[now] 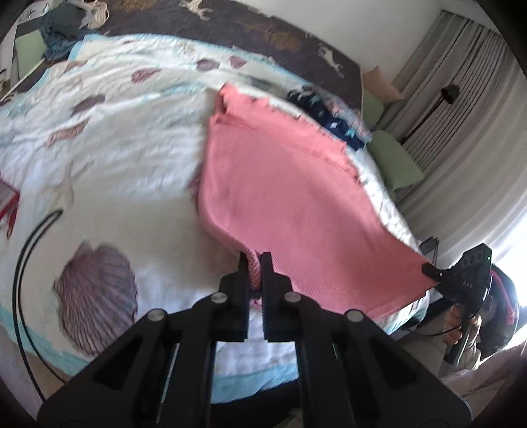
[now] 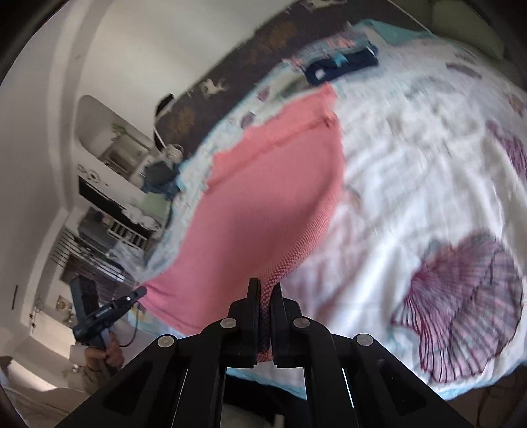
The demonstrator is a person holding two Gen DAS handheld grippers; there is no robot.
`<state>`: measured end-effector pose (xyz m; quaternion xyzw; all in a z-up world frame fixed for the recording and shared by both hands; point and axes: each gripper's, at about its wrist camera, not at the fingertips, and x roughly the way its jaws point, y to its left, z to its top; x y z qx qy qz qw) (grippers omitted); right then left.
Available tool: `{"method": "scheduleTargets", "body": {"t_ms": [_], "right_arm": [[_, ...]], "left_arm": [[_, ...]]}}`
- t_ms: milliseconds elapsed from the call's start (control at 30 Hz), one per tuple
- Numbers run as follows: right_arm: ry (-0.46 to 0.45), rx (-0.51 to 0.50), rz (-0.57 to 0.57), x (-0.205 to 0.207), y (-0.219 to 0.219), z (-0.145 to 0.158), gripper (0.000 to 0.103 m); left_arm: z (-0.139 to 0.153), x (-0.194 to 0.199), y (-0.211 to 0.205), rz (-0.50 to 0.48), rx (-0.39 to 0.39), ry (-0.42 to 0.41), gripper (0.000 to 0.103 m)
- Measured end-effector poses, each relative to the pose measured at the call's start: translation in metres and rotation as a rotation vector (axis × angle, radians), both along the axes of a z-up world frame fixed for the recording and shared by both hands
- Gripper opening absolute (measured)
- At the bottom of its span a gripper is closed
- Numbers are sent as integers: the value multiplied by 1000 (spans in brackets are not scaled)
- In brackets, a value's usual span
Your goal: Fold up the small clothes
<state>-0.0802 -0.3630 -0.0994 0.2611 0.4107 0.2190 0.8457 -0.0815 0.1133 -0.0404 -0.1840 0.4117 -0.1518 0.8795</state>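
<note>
The left gripper (image 1: 256,263) and right gripper (image 2: 265,289) each pinch a near corner of the pink cloth (image 1: 280,204). The cloth stretches away from both toward the folded dark clothes (image 1: 324,113), so the coming fold likely carries these corners that way.

A bed (image 1: 98,138) under a white quilt printed with purple shells is filling most of both views, with a dark blanket (image 1: 263,29) lying along its far edge at 12 o'clock. Grey curtains (image 1: 461,98) are hanging at 2 o'clock in the left wrist view, and bright daylight is coming in at 4 o'clock. White shelves (image 2: 112,171) are standing against a pale wall (image 2: 39,164) at 9 o'clock in the right wrist view.
</note>
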Motion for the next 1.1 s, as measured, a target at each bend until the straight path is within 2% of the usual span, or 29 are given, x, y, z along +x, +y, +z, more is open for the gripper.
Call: {"method": "scheduleTargets", "body": {"t_ms": [67, 267, 500, 633, 767, 867, 1100], "right_arm": [[-28, 11, -6, 4, -1, 10, 4], [-114, -9, -25, 32, -1, 46, 4], [-209, -23, -56, 83, -4, 88, 4], [-238, -63, -82, 121, -2, 104, 4], [-244, -101, -106, 157, 1, 109, 4], [-232, -141, -117, 191, 5, 107, 4], [-193, -166, -141, 259, 2, 94, 4]], "left_arm": [[12, 8, 2, 5, -8, -28, 6], [53, 40, 1, 22, 30, -135, 6], [93, 91, -6, 43, 73, -234, 6], [98, 136, -10, 70, 87, -220, 6], [97, 180, -13, 76, 59, -194, 6], [96, 210, -18, 74, 66, -182, 6], [82, 276, -18, 100, 64, -153, 6]]}}
